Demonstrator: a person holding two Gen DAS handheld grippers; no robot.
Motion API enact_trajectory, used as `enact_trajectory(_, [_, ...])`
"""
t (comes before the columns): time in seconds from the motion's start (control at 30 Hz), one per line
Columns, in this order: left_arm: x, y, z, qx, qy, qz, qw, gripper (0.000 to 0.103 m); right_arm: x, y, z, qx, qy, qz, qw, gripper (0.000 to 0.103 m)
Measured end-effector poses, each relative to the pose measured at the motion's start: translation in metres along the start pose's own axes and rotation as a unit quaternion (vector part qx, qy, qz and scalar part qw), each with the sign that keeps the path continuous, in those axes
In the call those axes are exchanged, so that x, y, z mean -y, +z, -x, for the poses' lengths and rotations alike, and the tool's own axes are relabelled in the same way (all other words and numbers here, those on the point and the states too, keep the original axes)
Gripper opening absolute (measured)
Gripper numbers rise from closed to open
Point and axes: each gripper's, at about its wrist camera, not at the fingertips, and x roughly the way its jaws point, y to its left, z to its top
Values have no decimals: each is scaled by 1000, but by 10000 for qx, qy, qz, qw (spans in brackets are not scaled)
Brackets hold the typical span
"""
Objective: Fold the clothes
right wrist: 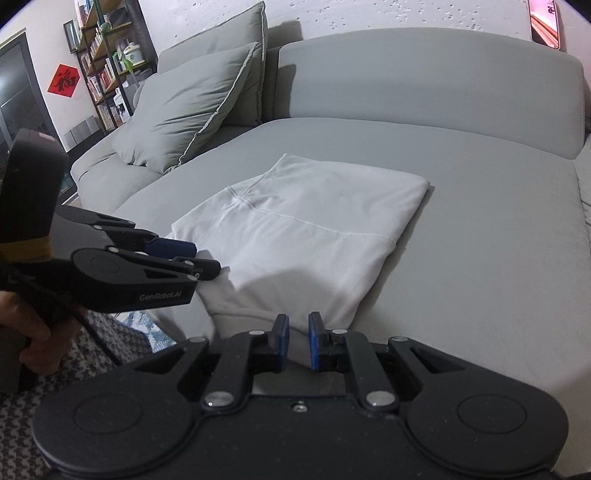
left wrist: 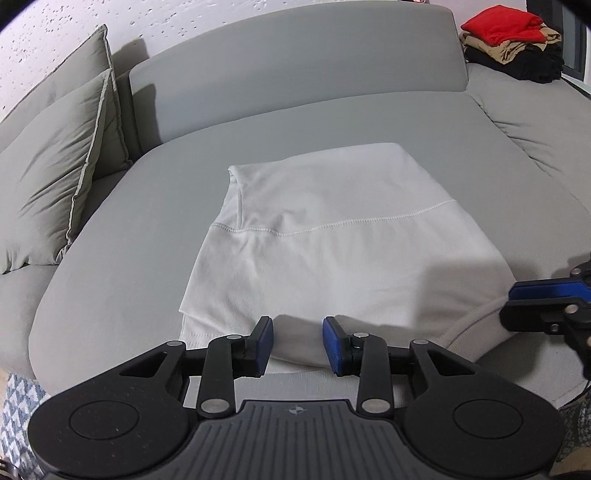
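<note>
Two tongs wait at the white garment's [left wrist: 332,236] near hem on the sofa [left wrist: 147,240]: left tongs [left wrist: 297,345] spread, right tongs [right wrist: 295,341] narrowly parted, both empty. Cloth runs lengthwise away toward the backrest; neither looks nearer.

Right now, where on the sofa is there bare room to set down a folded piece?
Bare seat between the white garment and the pillows; also between garment and backrest. Crowded: the near edge, both grippers, and the clothes pile.

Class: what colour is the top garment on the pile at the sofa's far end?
Red, clearest in the left wrist view.
</note>
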Motion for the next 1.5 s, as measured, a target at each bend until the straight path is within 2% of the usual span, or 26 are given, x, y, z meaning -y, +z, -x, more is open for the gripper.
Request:
enact_trajectory(0.1, [-5, -1, 4, 87, -105, 138, 9998, 33, 7, 3, 7, 138, 101, -178, 9997, 12])
enact_trajectory(0.17, [-12, 0, 12, 328, -250, 287, 9987, 35, 15, 6, 13, 330, 186, -407, 9985, 14])
enact_trajectory(0.23, [-20, 1, 23, 696, -308, 453, 9961, 42, 25, 9, 19, 545, 325, -716, 9954, 22])
enact_trajectory(0.27, [-25, 1, 29, 903, -267, 570, 9939, 51, 30, 11, 22, 657, 373, -877, 9933, 32])
enact_trajectory(0.3, [-32, 2, 33, 1058, -215, 736, 9914, 60, 35, 12, 23, 768, 355, -1035, 9910, 48])
enact_trajectory(0.33, [-41, 2, 34, 1127, -175, 968, 9887, 64, 40, 12, 24, 876, 304, -1189, 9886, 62])
enact_trajectory(0.37, [-52, 3, 32, 1104, -151, 1265, 9857, 65, 44, 13, 24, 943, 236, -1325, 9864, 65])
enact_trajectory(0.47, [-86, 3, 21, 856, -147, 2196, 9717, 60, 57, 16, 17, 949, 189, -1790, 9791, 66])
enact_trajectory(0.57, [-110, 7, 10, 608, -278, 2703, 9605, 59, 71, 18, 11, 946, 334, -2336, 9672, 66])
enact_trajectory(0.7, [-130, 27, -2, 448, -436, 2549, 9649, 63, 84, 21, -3, 837, 594, -2799, 9545, 64])
enact_trajectory(0.77, [-143, 34, -15, 186, -658, 2529, 9651, 63, 90, 22, -11, 753, 687, -2966, 9495, 57])
enact_trajectory(0.87, [-158, 38, -40, -331, -1098, 2583, 9592, 63, 95, 22, -22, 646, 781, -3223, 9412, 54])
enact_trajectory(0.97, [-164, 38, -58, -694, -1289, 2588, 9548, 63, 100, 21, -30, 538, 865, -3428, 9339, 54])
enact_trajectory(1.03, [-166, 35, -67, -878, -1506, 2689, 9473, 62, 101, 19, -34, 489, 874, -3531, 9302, 54])
enact_trajectory(1.1, [-167, 32, -71, -943, -1718, 2773, 9406, 62, 103, 17, -38, 442, 868, -3624, 9269, 54])
enact_trajectory(1.2, [-165, 33, -77, -1035, -2040, 2705, 9351, 59, 107, 17, -45, 374, 922, -3765, 9211, 54])
enact_trajectory(1.27, [-160, 37, -80, -1063, -2156, 2490, 9382, 58, 111, 20, -51, 297, 928, -3853, 9176, 53])
enact_trajectory(1.37, [-153, 44, -87, -1084, -2309, 2242, 9406, 50, 119, 24, -63, 132, 905, -3998, 9120, 48])
enact_trajectory(1.43, [-154, 48, -96, -1124, -2380, 2291, 9371, 49, 122, 29, -72, -2, 920, -4059, 9093, 43])
enact_trajectory(1.5, [-156, 52, -104, -1148, -2490, 2379, 9318, 49, 125, 35, -82, -97, 936, -4055, 9092, 43])
